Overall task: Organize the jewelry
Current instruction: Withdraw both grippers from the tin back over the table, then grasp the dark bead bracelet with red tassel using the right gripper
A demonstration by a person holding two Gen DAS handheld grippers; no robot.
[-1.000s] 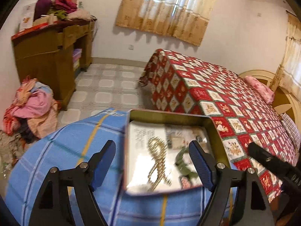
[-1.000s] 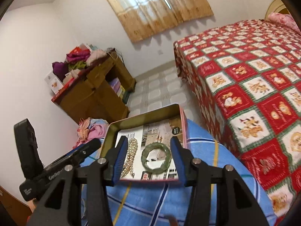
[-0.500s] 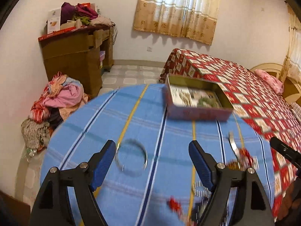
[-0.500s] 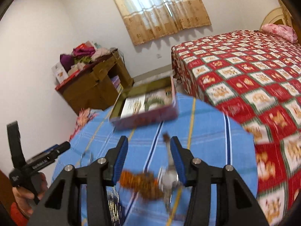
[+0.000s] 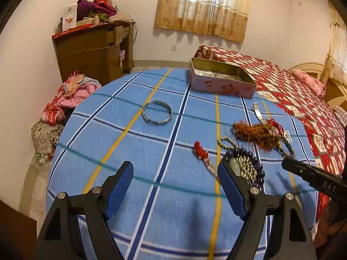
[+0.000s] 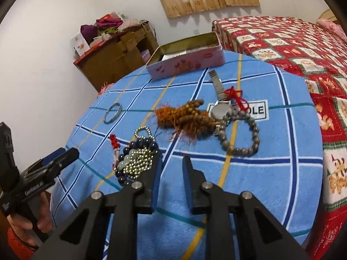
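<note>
A pink tin box point(image 5: 221, 80) stands open at the far side of the round table point(image 5: 138, 151); it also shows in the right wrist view point(image 6: 186, 58). A silver bangle point(image 5: 157, 112) lies alone on the cloth. A brown bead tassel point(image 6: 184, 119), a wristwatch point(image 6: 220, 106), a grey bead bracelet point(image 6: 238, 134) and a pile of purple and gold beads point(image 6: 135, 160) lie nearer. My left gripper point(image 5: 175, 186) is open and empty above the cloth. My right gripper point(image 6: 171, 169) is open narrowly and empty, beside the bead pile.
A bed with a red patterned cover point(image 6: 292, 41) stands right of the table. A wooden desk piled with clothes point(image 5: 93, 43) is at the far left wall, with a heap of laundry point(image 5: 65, 99) on the floor.
Both grippers have pulled back from over the tin box toward the near side of the table. The loose jewelry came into view. The right jaws have narrowed.
</note>
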